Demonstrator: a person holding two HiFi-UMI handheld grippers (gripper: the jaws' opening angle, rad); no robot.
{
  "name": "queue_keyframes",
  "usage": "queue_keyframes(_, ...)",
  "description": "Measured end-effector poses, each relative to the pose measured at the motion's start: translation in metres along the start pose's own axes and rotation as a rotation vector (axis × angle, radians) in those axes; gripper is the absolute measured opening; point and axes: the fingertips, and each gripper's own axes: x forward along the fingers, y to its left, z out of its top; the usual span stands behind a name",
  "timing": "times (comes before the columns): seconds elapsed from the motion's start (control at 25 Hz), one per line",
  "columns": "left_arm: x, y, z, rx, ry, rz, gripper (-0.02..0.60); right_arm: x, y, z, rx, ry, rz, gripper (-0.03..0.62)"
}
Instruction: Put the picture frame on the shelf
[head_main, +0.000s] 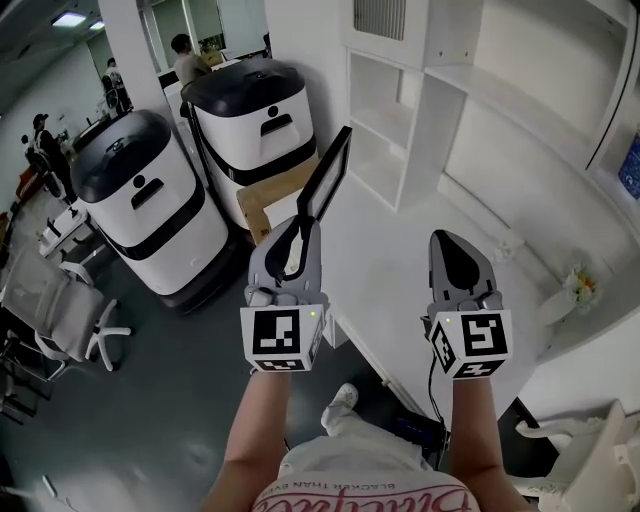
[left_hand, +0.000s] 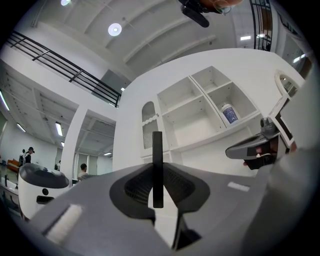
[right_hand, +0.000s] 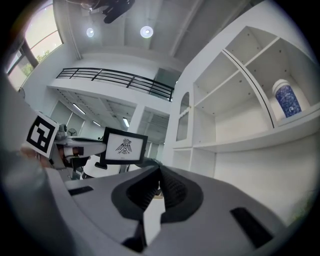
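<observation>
Left gripper jaws narrow, clamped on picture frame edge, just left of shelf, right gripper jaws together, empty, facing shelf

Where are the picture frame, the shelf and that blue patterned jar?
Black-rimmed picture frame with a bird drawing (right_hand: 123, 146): right gripper view, on its white face.
White shelf unit (right_hand: 250, 139): right gripper view, a board's front edge.
Blue-and-white jar (right_hand: 286, 100): right gripper view, its patterned side.

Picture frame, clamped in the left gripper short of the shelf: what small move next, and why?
Probably ease the left gripper forward toward the shelf: it grips the picture frame by its edge, and the open compartments lie ahead, not yet reached.
</observation>
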Motion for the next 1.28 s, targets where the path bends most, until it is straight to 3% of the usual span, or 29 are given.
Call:
queue_keyframes(0.32,0.087,0.025,-0.022,-0.045,-0.005,-0.05,0.067,0.071,-0.031,-0.012,0.004,0.023,-0.062,0.008)
queue_keyframes(0.64,0.165,0.023,-0.041,-0.079,-0.005,-0.11,0.067,0.118,-0.074,-0.029,0.01,0.051,-0.129,0.008)
queue_keyframes(1.28,0.244,0.022,-0.067,-0.132,-0.015,-0.227,0.067,0.157,-0.114,-0.052,-0.02,0.106,-0.261,0.008)
